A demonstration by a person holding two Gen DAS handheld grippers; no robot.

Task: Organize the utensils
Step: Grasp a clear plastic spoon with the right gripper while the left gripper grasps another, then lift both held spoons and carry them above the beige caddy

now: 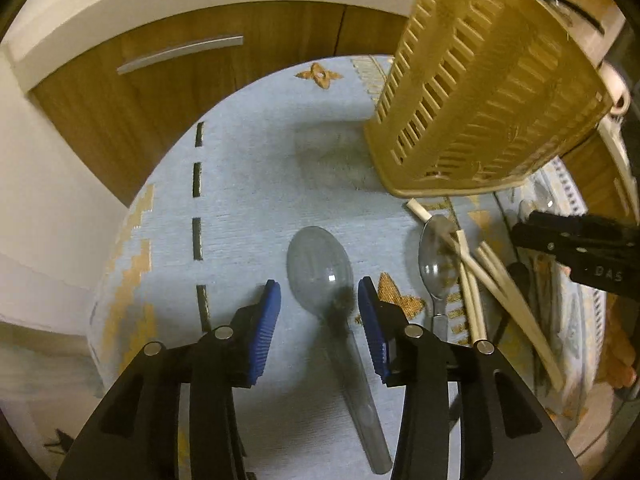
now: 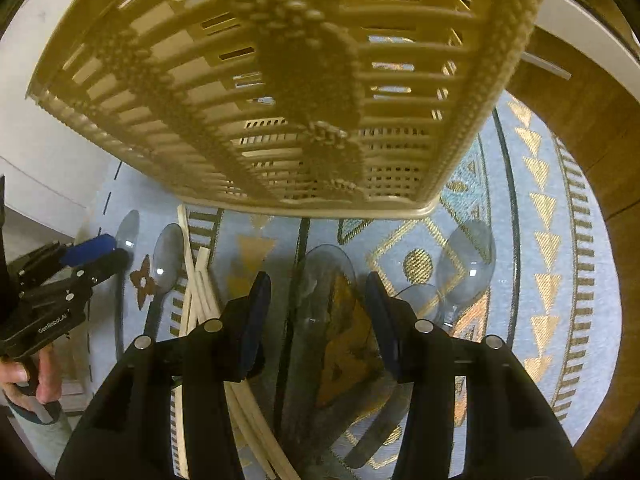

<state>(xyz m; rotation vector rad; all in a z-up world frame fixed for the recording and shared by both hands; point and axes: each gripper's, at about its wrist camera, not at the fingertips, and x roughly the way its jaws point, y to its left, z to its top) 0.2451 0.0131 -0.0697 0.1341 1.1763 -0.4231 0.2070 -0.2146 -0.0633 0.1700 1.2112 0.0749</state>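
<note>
My left gripper (image 1: 319,284) stands open above the cloth, its blue pads on either side of a clear plastic spoon (image 1: 320,268) and apart from it. A second clear spoon (image 1: 438,256) and cream chopsticks (image 1: 480,280) lie to the right. The tan slotted basket (image 1: 480,92) stands just behind them. In the right wrist view my right gripper (image 2: 318,280) is open over another clear spoon (image 2: 328,272) that lies between its jaws; the pads do not touch it. Two more clear spoons (image 2: 468,256) lie to its right. The left gripper (image 2: 96,252) shows at the far left.
A round table carries a light blue cloth (image 1: 248,200) with gold patterns. A wooden cabinet (image 1: 160,92) with a metal handle stands behind it. The basket (image 2: 280,80) looms close above the right gripper. A person's hand (image 2: 24,380) holds the left gripper.
</note>
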